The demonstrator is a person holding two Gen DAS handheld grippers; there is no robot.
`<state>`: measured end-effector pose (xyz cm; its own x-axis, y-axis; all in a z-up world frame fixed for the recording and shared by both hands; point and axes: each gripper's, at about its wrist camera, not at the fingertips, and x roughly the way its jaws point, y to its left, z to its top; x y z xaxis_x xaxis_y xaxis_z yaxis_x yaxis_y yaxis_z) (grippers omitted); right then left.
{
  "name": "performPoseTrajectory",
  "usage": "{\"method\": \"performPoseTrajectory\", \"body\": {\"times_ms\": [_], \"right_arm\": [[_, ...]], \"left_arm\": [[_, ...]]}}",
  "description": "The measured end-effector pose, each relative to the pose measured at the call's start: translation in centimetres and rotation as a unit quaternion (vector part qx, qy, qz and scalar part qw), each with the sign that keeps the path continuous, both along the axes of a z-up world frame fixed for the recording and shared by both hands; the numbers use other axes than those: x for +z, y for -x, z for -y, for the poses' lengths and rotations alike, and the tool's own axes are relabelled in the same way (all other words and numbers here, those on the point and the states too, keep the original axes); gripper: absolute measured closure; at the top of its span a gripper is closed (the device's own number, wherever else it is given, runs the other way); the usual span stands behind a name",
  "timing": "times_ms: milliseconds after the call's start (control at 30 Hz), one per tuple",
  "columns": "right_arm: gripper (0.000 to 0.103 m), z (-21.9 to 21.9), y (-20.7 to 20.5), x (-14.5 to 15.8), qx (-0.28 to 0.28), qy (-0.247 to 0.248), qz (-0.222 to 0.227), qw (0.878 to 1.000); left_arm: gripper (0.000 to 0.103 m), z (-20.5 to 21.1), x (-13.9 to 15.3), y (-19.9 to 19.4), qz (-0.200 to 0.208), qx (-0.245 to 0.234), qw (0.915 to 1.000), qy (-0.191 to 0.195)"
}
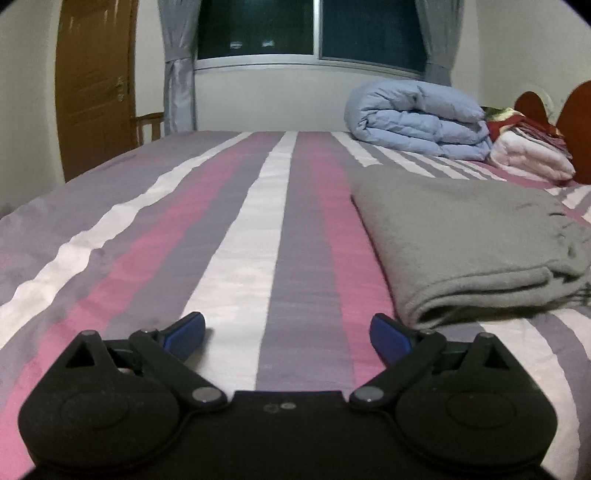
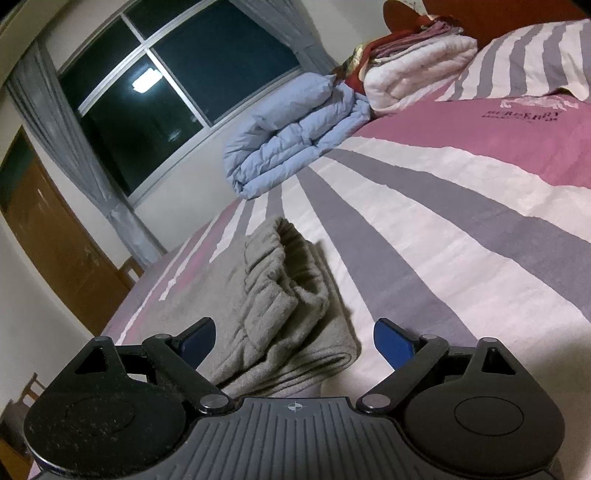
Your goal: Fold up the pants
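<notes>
Grey fleece pants [image 1: 469,243] lie folded into a thick flat bundle on the striped bed cover [image 1: 229,251]. In the left wrist view the bundle sits ahead and to the right. My left gripper [image 1: 288,332] is open over bare cover, its right blue fingertip just short of the bundle's near folded corner. In the right wrist view the pants [image 2: 284,302] lie straight ahead with the ribbed waistband on top. My right gripper [image 2: 295,341] is open, its blue pads apart on either side of the bundle's near end, not pressing on it.
A rolled light-blue duvet [image 1: 413,118] and a stack of pink and red folded bedding [image 1: 528,151] lie at the far side by the wooden headboard [image 1: 576,122]. A striped pillow [image 2: 532,55] lies at the right. Beyond the bed are a dark window [image 1: 310,33], grey curtains and a brown door [image 1: 92,85].
</notes>
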<state>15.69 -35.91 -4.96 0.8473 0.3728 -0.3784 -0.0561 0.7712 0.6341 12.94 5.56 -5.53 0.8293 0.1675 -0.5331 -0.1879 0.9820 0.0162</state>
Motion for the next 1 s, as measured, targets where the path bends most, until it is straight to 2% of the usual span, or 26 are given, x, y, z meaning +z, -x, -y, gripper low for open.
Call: {"method": "performPoseTrajectory", "body": {"times_ms": [300, 433, 633, 700, 833, 1000], "right_arm": [[0.011, -0.1, 0.0, 0.0, 0.000, -0.002, 0.002, 1.000], [0.011, 0.2, -0.4, 0.1, 0.015, -0.020, 0.002, 1.000], [0.011, 1.5, -2.9, -0.1, 0.026, -0.036, 0.001, 0.999], [0.011, 1.4, -4.1, -0.2, 0.045, -0.041, 0.000, 0.998], [0.011, 0.9, -6.9, -0.7, 0.080, -0.040, -0.016, 0.996], [0.011, 1.4, -10.8, -2.2, 0.121, -0.069, -0.071, 0.988]], "left_arm": [[0.012, -0.7, 0.1, -0.4, 0.008, 0.014, 0.9997, 0.019], [0.011, -2.2, 1.0, -1.0, 0.021, 0.002, 0.9976, 0.067], [0.011, -4.1, 1.7, -4.3, 0.012, -0.035, 0.9912, 0.127], [0.012, -4.2, 1.6, -5.7, 0.006, -0.059, 0.9856, 0.158], [0.014, -4.2, 0.8, -9.4, -0.028, -0.114, 0.9656, 0.232], [0.016, -4.5, -0.4, -13.5, -0.064, -0.144, 0.9480, 0.276]]}}
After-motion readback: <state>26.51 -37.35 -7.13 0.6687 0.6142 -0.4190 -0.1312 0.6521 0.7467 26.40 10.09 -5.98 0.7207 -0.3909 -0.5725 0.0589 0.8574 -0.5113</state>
